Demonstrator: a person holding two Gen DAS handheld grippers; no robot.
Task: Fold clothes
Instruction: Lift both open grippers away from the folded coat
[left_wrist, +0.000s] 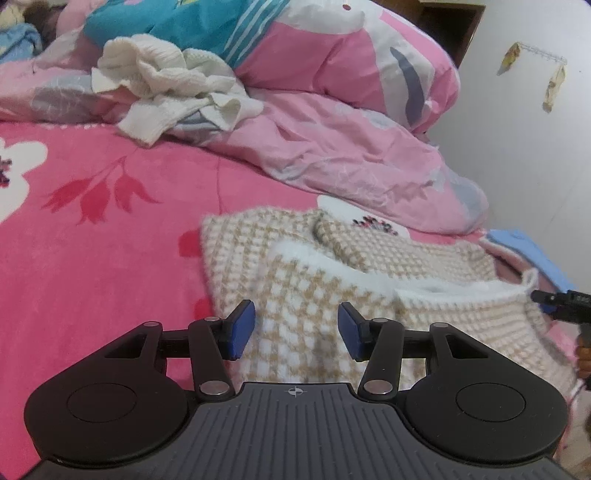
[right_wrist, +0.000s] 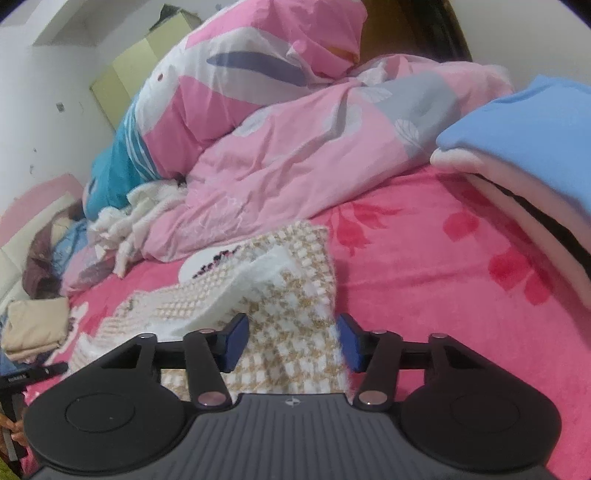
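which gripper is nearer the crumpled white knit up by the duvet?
Left, I'd judge. The left gripper looks up the bed at the crumpled white knit, slightly to its left. The right gripper sees it small, far off to its left.

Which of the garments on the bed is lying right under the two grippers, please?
The beige-and-white checked knit sweater, spread on the pink sheet. The crumpled cream garment lies farther back against the duvet, and the folded blue one sits off to the side.
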